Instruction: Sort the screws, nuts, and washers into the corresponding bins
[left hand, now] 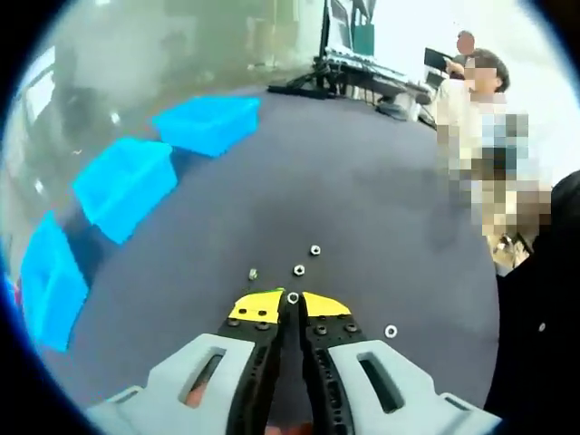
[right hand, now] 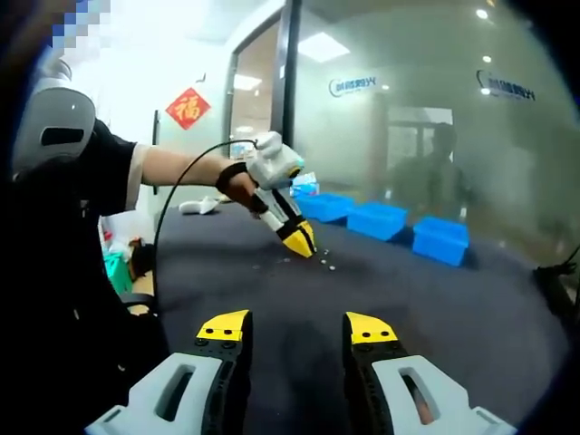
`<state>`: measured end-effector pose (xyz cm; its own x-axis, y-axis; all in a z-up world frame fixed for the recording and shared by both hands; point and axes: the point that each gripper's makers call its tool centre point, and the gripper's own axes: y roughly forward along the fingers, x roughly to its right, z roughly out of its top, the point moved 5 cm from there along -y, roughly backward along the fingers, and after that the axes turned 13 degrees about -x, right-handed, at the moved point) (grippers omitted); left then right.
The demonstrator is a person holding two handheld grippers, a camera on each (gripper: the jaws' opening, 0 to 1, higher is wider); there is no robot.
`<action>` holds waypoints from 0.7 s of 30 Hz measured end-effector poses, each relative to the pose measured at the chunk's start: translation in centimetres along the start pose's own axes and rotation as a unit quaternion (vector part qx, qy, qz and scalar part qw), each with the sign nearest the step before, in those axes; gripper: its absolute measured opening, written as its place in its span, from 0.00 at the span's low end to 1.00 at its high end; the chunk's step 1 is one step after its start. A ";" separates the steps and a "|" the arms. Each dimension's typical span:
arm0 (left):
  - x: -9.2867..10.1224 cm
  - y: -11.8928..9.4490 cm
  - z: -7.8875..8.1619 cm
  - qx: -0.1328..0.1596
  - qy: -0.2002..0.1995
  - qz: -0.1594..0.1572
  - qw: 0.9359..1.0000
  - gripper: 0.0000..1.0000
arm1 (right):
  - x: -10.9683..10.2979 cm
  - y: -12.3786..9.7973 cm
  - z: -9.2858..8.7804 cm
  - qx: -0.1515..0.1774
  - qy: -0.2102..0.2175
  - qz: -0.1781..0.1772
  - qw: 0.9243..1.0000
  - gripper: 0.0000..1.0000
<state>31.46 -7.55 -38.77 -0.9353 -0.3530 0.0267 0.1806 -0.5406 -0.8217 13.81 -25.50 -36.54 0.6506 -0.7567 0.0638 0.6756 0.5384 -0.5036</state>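
Left gripper (left hand: pixel 292 302) clenched on nut (left hand: pixel 293 297) at table (left hand: pixel 362 199); pick step. Right gripper (right hand: pixel 295 328) released, idle. Next: lift, carry to bins (left hand: pixel 122 186).

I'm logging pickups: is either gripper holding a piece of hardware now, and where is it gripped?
The left gripper is shut on a small nut, pinched at its yellow tips. The right gripper is open and holds nothing.

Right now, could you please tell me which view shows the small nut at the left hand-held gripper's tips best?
The left gripper view: the nut sits right at the closed yellow tips of the left hand-held gripper, its ring shape clear. In the right gripper view, small specks lie by that gripper, too small to tell apart.
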 end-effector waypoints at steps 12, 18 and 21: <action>-0.9 -4.8 -0.9 0.153 -0.092 0.040 0.983 0.06 | 0.5 -0.3 0.2 0.018 0.010 -0.026 0.999 0.36; -2.0 -6.9 -2.0 0.201 -0.096 0.104 0.969 0.06 | 0.6 -0.5 0.4 0.023 0.014 -0.038 0.999 0.36; -2.7 -7.9 -2.2 0.229 -0.113 0.123 0.959 0.06 | 0.7 -0.5 0.7 0.027 0.016 -0.041 0.999 0.36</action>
<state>31.94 -0.65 -33.63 -0.7664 -0.6417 0.0299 0.5507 -0.6802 -0.4837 14.15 -25.98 -35.62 0.5813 -0.8103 0.0745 0.7445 0.4927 -0.4505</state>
